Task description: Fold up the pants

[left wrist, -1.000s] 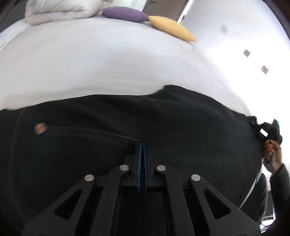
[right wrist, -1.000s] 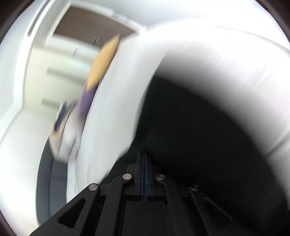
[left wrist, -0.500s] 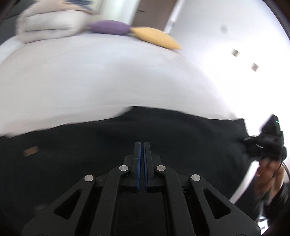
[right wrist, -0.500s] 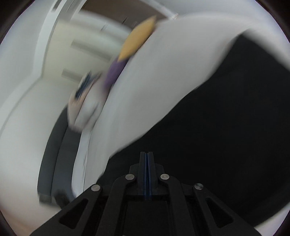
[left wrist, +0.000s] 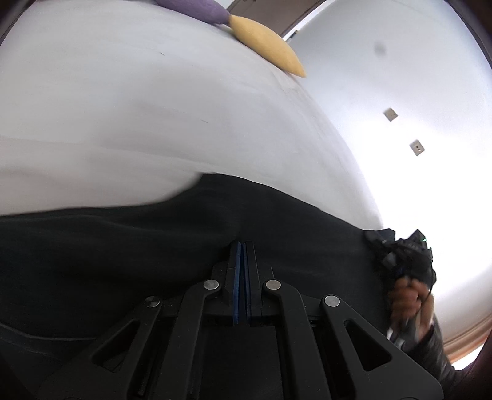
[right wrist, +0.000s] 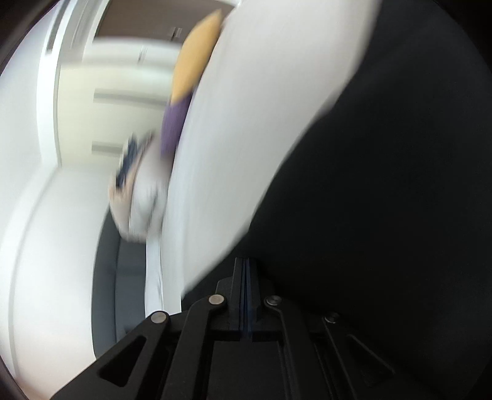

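Nearest in the left wrist view, the left tongs (left wrist: 241,246) are closed, their blue pads pressed together with the black pants (left wrist: 123,246) bunched right at the tips; the cloth looks pinched between them, though dark on dark makes the nip itself hard to see. In the right wrist view the right tongs (right wrist: 247,261) are likewise closed at the edge of the pants (right wrist: 384,184), and again a pinch of cloth is likely but not plain. That picture is blurred.

The pants lie spread across the near part of the white bed (left wrist: 153,107), their far edge running in a curve over the sheet. At the right of the left wrist view the person's right hand (left wrist: 410,300) holds its tool at the pants' end.

Judging from this, the step in hand is carrying a held edge over the bed to make a fold. The next move calls for both tongs to travel together, keeping the edge taut and level, then lay it squarely on the cloth below before letting go.

Beyond, a purple cushion (left wrist: 190,9) and a yellow cushion (left wrist: 264,43) sit at the bed's far end.
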The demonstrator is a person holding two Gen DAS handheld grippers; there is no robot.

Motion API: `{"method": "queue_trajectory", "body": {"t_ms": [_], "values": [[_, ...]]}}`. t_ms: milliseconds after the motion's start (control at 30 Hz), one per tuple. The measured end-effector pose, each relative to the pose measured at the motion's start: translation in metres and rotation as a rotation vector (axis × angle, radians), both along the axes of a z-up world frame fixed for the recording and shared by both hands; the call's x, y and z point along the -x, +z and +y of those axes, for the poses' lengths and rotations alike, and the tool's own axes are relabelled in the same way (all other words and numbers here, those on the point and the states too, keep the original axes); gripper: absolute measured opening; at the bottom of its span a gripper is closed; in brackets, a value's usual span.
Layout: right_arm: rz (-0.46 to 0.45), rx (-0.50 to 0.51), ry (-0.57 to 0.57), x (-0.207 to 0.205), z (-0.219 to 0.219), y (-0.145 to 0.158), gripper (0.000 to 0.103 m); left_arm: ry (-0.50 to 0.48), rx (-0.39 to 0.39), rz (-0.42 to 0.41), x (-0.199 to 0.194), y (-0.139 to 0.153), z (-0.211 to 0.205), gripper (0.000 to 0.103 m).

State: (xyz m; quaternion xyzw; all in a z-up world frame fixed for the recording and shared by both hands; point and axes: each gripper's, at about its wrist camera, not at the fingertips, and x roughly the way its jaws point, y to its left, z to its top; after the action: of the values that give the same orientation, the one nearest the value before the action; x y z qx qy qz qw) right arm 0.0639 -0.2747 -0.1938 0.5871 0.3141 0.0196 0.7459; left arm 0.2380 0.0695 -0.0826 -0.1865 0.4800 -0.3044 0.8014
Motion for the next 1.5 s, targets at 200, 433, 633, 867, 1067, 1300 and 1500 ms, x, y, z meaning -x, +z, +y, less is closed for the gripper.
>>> {"method": "queue_trajectory", "body": {"t_ms": [200, 433, 633, 867, 1067, 1300, 1500], "values": [[-0.01, 0.074, -0.208, 0.064, -0.089, 0.017, 0.0, 0.09, -0.127, -0.03, 0.006, 0.012, 0.057, 0.002], [-0.07, 0.131, -0.25, 0.14, -0.088, 0.062, 0.016, 0.283, -0.219, -0.102, 0.044, 0.05, 0.113, 0.002], [-0.085, 0.083, 0.041, 0.131, 0.009, 0.04, 0.051, 0.204, -0.145, -0.064, 0.091, 0.033, 0.036, 0.002], [-0.019, 0.142, -0.1, 0.151, -0.016, 0.03, 0.021, 0.172, -0.113, -0.028, 0.102, -0.002, 0.016, 0.002], [-0.001, 0.2, -0.394, 0.24, -0.083, 0.05, 0.044, 0.18, -0.107, -0.027, 0.098, -0.004, 0.015, 0.001], [-0.021, 0.108, -0.416, 0.257, -0.087, 0.053, 0.051, 0.186, -0.107, -0.035, 0.105, -0.008, 0.011, 0.001], [0.014, 0.042, -0.365, 0.24, -0.058, 0.023, 0.048, 0.183, -0.106, -0.043, 0.117, -0.004, 0.004, 0.001]]}}
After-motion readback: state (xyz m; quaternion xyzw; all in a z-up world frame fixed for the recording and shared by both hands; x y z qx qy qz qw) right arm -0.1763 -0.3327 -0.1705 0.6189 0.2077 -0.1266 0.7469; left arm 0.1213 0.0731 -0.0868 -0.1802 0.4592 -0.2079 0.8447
